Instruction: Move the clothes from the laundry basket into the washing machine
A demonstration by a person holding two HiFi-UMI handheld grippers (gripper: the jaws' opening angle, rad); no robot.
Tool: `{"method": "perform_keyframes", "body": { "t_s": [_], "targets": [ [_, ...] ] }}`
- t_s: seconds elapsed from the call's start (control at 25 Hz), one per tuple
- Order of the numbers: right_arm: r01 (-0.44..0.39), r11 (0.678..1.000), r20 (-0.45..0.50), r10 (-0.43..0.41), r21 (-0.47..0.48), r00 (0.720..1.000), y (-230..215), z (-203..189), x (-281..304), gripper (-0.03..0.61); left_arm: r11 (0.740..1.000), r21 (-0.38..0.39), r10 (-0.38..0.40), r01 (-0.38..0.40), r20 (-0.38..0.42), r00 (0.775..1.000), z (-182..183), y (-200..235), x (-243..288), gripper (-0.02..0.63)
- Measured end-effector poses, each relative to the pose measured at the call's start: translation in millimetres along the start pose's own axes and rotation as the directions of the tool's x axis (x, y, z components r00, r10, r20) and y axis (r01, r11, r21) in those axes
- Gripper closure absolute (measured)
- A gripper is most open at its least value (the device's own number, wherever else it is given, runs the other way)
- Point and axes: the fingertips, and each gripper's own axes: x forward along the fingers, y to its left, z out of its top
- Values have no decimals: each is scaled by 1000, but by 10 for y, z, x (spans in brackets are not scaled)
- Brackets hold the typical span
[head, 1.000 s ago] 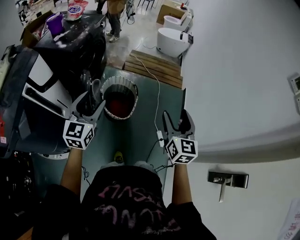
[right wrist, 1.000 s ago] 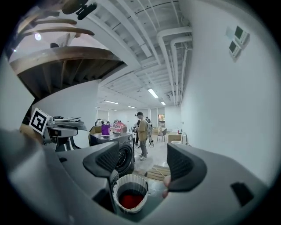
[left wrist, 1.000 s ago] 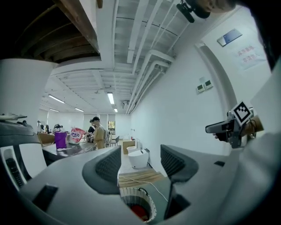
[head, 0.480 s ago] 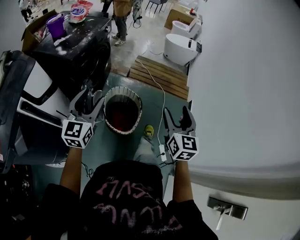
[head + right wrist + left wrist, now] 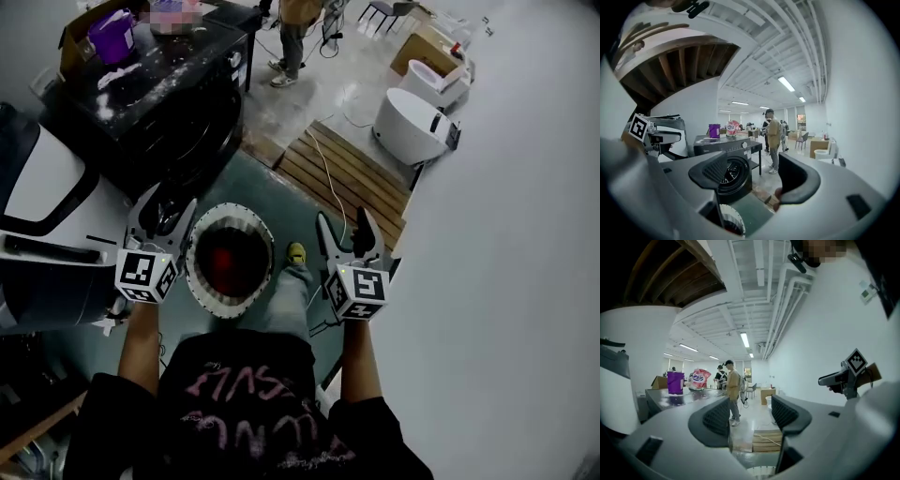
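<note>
A large open lab or test hall: bare white walls [image 5: 820,333], ceiling strip lights [image 5: 744,339], a washing machine [image 5: 733,173], cardboard boxes [image 5: 427,45]

Head view steeply down, both gripper views level, laundry basket [image 5: 234,214] shared.

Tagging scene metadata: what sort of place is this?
Probably an open lab or test hall, not a home: a front-load washing machine, a white toilet standing in the open, exposed ceiling pipes.
</note>
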Motion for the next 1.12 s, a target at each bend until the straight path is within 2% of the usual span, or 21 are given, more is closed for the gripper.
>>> {"method": "perform_keyframes", "body": {
  "t_s": [0.12, 0.24, 0.36, 0.52, 0.6, 0.68, 0.84, 0.92, 1.0, 1.12],
  "targets": [
    [-92, 995, -29, 92, 26, 995, -616, 93, 800, 232, 994, 1, 107, -107, -20, 994, 112, 12, 698, 333],
    [-211, 977, -79, 213, 31, 974, -1033, 221, 1547, 232, 971, -50, 232, -235, -55, 971, 265, 125, 1181, 333],
    [-345, 939, -130, 344, 21, 930, -1232, 325, 2188, 232, 939, -25, 337, -343, -129, 933, 279, 114, 1492, 333],
    [-510, 860, -161, 507, 25, 847, -954, 344, 2874, 232, 896, 23, 440, -443, -173, 881, 273, 182, 1607, 333],
    [-581, 813, -181, 577, 33, 797, -709, 282, 3049, 232, 864, 37, 499, -502, -195, 845, 252, 220, 1465, 333],
    [-652, 757, -193, 647, 45, 738, -413, 266, 3207, 232, 820, 33, 565, -571, -202, 800, 263, 274, 1264, 333],
    [-796, 604, -249, 778, 44, 576, 308, 145, 3289, 232, 704, -4, 692, -710, -219, 688, 159, 321, 739, 333],
    [-842, 538, -274, 817, 46, 507, 642, 66, 3231, 232, 658, -16, 730, -753, -232, 642, 80, 300, 472, 333],
    [-874, 485, -284, 844, 41, 455, 939, 12, 3137, 232, 621, -30, 757, -783, -236, 610, -1, 271, 223, 333],
    [-916, 401, -316, 872, 22, 374, 1296, -152, 2891, 235, 590, -37, 777, -806, -243, 580, -152, 150, -124, 333]
  ]
}}
